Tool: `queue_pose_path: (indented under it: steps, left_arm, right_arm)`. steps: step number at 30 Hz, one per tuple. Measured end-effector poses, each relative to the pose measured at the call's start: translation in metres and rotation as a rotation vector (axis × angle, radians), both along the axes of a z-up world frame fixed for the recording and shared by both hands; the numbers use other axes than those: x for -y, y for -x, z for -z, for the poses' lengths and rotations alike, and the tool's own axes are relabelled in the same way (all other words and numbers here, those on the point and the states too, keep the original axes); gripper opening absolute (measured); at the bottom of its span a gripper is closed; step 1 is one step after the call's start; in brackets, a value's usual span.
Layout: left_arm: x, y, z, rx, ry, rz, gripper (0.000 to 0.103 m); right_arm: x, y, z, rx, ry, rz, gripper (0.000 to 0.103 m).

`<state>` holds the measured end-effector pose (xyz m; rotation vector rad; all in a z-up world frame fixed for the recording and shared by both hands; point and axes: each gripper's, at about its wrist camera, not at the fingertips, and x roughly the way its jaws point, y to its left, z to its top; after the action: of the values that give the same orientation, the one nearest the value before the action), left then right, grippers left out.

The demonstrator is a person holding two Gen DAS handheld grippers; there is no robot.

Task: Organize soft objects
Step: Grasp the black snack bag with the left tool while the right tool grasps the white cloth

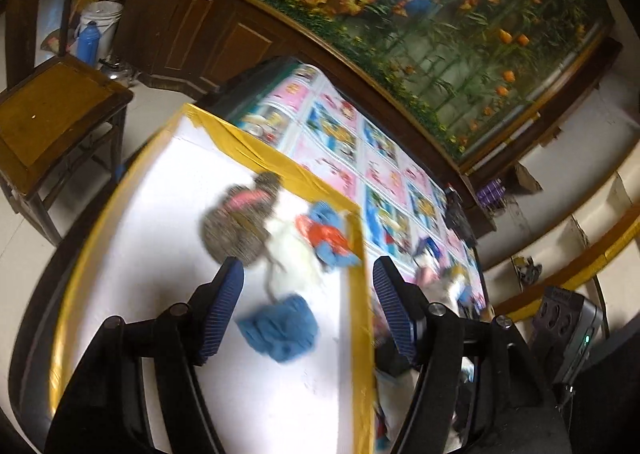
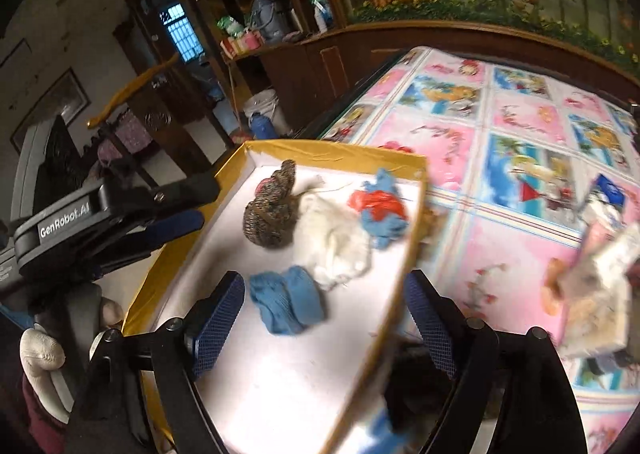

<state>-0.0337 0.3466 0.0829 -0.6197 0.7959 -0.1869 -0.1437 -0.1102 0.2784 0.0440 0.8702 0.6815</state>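
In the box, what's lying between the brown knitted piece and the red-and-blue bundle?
A white cloth lies between the brown knitted piece and the red-and-blue bundle; the right wrist view shows it most clearly.

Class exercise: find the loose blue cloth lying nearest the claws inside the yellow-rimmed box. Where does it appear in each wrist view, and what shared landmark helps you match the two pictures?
Left wrist view: the blue cloth lies low and centre, on the white floor of the box, between the claw's fingers.
Right wrist view: the blue cloth sits left of centre, just above the near finger.
Shared landmark: the brown knitted piece further back in the box.
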Motion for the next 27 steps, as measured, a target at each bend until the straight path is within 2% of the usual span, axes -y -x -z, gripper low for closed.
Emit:
queue_pose_path:
  steps: [6,10,12,15,19,23,25,26,27]
  left_arm:
    - [0.066,0.023,-0.006,0.002,-0.089,0.159,0.067]
    - [0.119,0.029,0.001,-0.011,-0.156,0.268,0.067]
    - [0.14,0.027,0.009,-0.04,-0.161,0.293,0.067]
    - [0.164,0.02,0.02,-0.091,-0.155,0.307,0.067]
    - [0.179,0.005,0.026,-0.124,-0.244,0.224,0.067]
    - [0.187,-0.015,0.041,-0.197,-0.287,0.18,0.067]
    - [0.195,-0.018,0.048,-0.234,-0.264,0.21,0.067]
    - [0.202,-0.017,0.049,-0.241,-0.231,0.26,0.067]
    - [0.209,-0.013,0.045,-0.225,-0.233,0.296,0.069]
  right_arm:
    - [0.103,0.04,-0.001,0.052,-0.036,0.152,0.083]
    - [0.178,0.057,0.021,0.002,-0.04,0.296,0.083]
    - [0.205,0.065,0.035,-0.038,-0.035,0.354,0.083]
    - [0.237,0.077,0.044,-0.084,-0.08,0.412,0.083]
    - [0.272,0.097,0.042,-0.08,-0.137,0.444,0.083]
    - [0.294,0.11,0.041,-0.07,-0.168,0.438,0.083]
    - [0.3,0.115,0.044,-0.077,-0.177,0.433,0.083]
    - [0.302,0.117,0.047,-0.079,-0.194,0.432,0.083]
    - [0.304,0.118,0.049,-0.084,-0.194,0.429,0.083]
